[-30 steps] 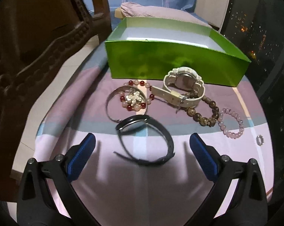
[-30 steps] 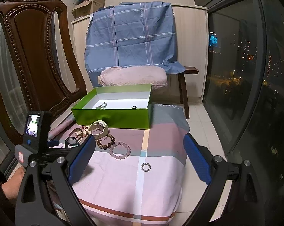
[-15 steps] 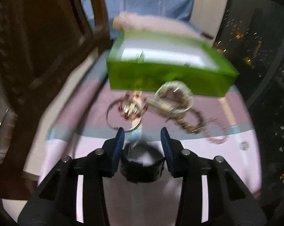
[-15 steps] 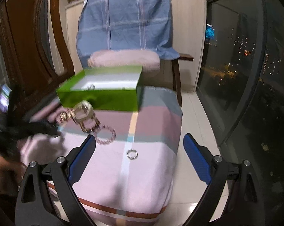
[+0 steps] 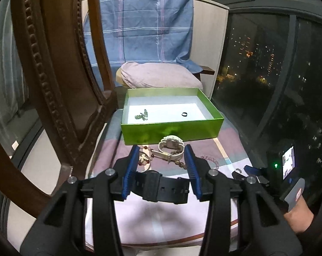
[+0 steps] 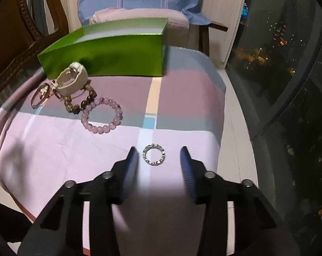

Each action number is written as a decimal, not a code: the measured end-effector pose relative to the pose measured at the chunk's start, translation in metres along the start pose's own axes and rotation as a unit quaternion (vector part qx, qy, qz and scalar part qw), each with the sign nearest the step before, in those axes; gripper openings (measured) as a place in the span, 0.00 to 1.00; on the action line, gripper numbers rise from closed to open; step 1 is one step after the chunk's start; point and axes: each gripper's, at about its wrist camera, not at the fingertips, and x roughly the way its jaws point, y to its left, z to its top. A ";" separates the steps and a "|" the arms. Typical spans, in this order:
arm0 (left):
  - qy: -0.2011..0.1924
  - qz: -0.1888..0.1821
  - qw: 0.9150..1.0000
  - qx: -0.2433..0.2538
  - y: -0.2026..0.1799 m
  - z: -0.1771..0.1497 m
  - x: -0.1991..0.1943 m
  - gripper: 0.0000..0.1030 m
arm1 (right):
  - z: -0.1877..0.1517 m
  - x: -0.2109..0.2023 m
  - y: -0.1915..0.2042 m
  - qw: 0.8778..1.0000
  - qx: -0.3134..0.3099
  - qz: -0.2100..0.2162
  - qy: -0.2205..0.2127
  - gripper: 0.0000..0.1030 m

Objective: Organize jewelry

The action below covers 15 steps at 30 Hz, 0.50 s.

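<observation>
Left claw pinches ribbed black rubber strap; studded silver ring on smooth cloth

place: home, high-rise | cues: carved chair; pillow; night window

The left gripper is raised and tilted downward, its fingers clamped on a black band. The right gripper, jaws just closing, tilts steeply down, nothing gripped.
</observation>
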 end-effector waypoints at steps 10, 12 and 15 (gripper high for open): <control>0.005 0.008 1.000 -0.014 0.015 0.001 0.001 0.33 | 0.007 -0.015 0.002 0.999 0.019 0.029 -0.009 0.20; 0.004 0.008 1.000 -0.014 0.015 0.001 0.000 0.33 | 0.014 -0.030 0.004 0.998 0.022 0.038 -0.034 0.20; 0.003 0.007 1.000 -0.013 0.014 0.000 0.000 0.33 | 0.020 -0.071 0.008 0.994 0.018 0.052 -0.091 0.20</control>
